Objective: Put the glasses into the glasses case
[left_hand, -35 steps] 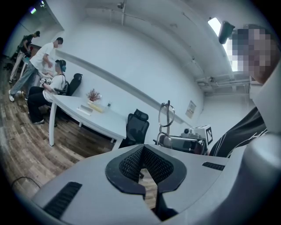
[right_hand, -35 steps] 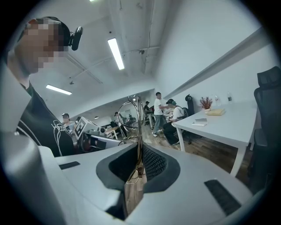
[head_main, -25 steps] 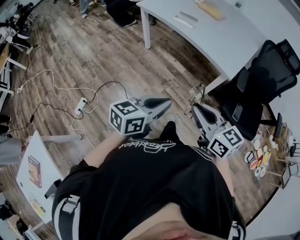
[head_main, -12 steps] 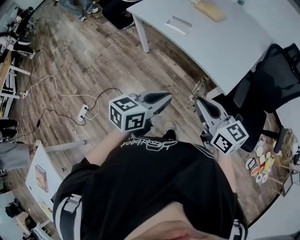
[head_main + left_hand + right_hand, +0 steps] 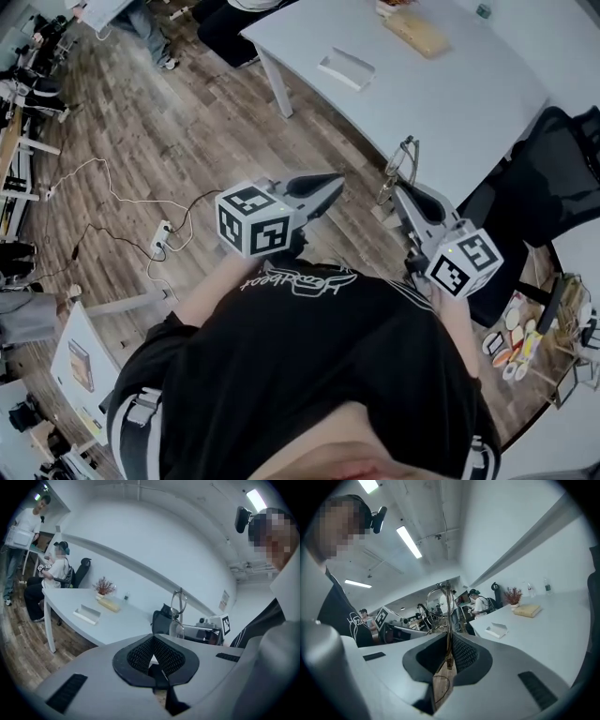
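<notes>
White tabletop (image 5: 450, 103) fills more of the head view than it did a second ago, and its near edge is now drawn in close ahead of both grippers. The whole carry is seen to have advanced across the wooden floor (image 5: 169, 122) toward the table, with the power strip and its cable (image 5: 161, 230) left beside the body.

The glasses (image 5: 403, 159) are kept clamped in the right gripper (image 5: 401, 194): in the right gripper view a thin part of the frame is pinched between the nearly closed pads, and the lenses are held upright above the jaw tips. The hold looks unchanged across the three head pictures. The left gripper (image 5: 330, 183) is carried alongside with its jaws together and nothing between them.

On the table a shallow white open box (image 5: 347, 67) is lying flat, judged to be the glasses case; a tan wooden block (image 5: 417, 28) is set further back, well apart from it. The case is not yet reached: bare tabletop is still seen between it and the glasses.

For the task, the approach is judged to be almost finished and the placing not begun. The frame is held by a thin part only, so a slow lowering into the case is called for, and the closed left gripper is free to steady the case if it slides.
</notes>
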{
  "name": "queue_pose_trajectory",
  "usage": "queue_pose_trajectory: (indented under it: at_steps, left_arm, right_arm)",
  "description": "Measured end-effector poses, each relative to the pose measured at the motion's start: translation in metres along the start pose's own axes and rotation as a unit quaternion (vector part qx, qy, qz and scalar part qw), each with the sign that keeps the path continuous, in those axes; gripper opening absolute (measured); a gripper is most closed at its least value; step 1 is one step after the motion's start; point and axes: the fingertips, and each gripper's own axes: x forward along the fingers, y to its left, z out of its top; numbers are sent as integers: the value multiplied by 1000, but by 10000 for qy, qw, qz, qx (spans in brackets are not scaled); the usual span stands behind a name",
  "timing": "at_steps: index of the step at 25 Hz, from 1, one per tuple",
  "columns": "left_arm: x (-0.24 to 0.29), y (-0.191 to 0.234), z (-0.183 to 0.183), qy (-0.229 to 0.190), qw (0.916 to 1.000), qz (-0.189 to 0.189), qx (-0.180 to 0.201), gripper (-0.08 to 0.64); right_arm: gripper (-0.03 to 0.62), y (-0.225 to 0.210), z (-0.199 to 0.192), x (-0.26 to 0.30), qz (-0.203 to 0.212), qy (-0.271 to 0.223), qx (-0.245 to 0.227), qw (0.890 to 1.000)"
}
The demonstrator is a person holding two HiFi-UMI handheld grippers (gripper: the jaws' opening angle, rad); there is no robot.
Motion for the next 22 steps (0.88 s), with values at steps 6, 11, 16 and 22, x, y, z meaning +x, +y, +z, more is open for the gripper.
queue_pose_trajectory:
  at_steps: [6,11,16,22]
  left_arm:
    - [15,29,12,-109,9999,90,-83,8]
    - [23,60,28,-223,9995,150,-149,8]
    - [36,104,52,-322,9992,157,-202,8]
    - [69,165,80,-279,9990,162,-307,8]
  right_arm:
    - [29,-23,11,31,100,109,-158,9998]
    - [29,-42,20,64,160,241,-226,9993]
    - [29,-68,36,104,162,358,-356,9986]
    - [29,-123,50,158,72,550,-370,9978]
